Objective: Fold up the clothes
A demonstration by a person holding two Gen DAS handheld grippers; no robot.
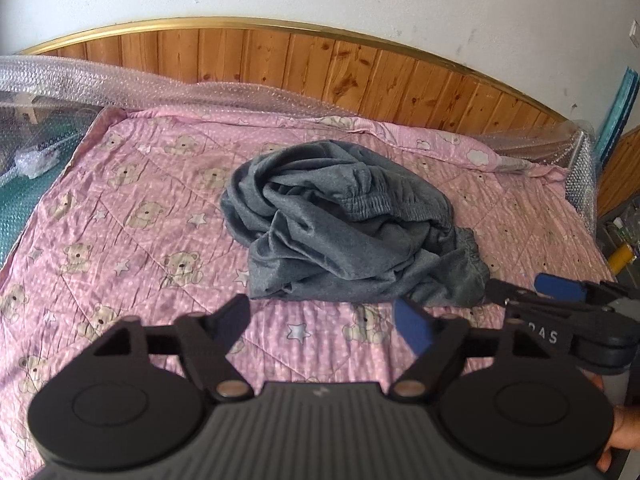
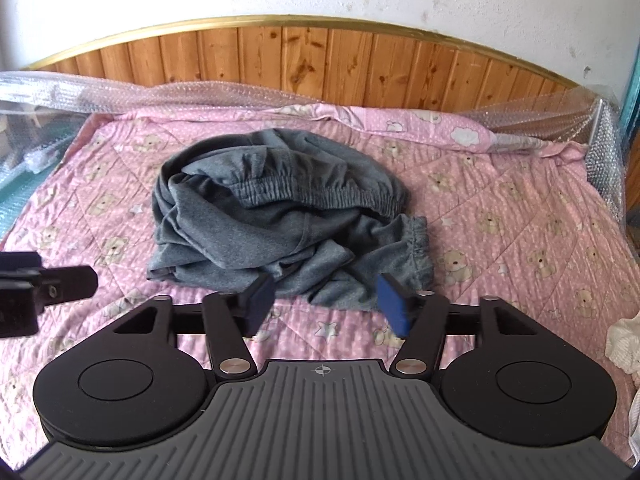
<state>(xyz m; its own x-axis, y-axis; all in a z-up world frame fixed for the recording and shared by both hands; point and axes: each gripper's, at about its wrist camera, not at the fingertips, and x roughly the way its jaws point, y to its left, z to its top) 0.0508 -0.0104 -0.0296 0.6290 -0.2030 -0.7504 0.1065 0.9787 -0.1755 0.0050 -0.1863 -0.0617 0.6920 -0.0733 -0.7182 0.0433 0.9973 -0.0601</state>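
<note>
Grey sweatpants (image 1: 344, 228) lie crumpled in a heap on the pink bear-print quilt (image 1: 120, 208), elastic waistband on top and a cuffed leg end at the right. They also show in the right wrist view (image 2: 280, 220). My left gripper (image 1: 324, 320) is open and empty, just short of the heap's near edge. My right gripper (image 2: 326, 304) is open and empty, its fingertips at the heap's near edge by the cuff. The right gripper also shows in the left wrist view (image 1: 560, 304), and the left gripper in the right wrist view (image 2: 48, 284).
A wooden headboard (image 2: 320, 56) with a gold rim stands behind the bed. Bubble wrap (image 1: 80, 84) lines the far and right edges. A white cloth (image 2: 624, 344) lies at the right edge. The quilt (image 2: 520, 240) spreads around the heap.
</note>
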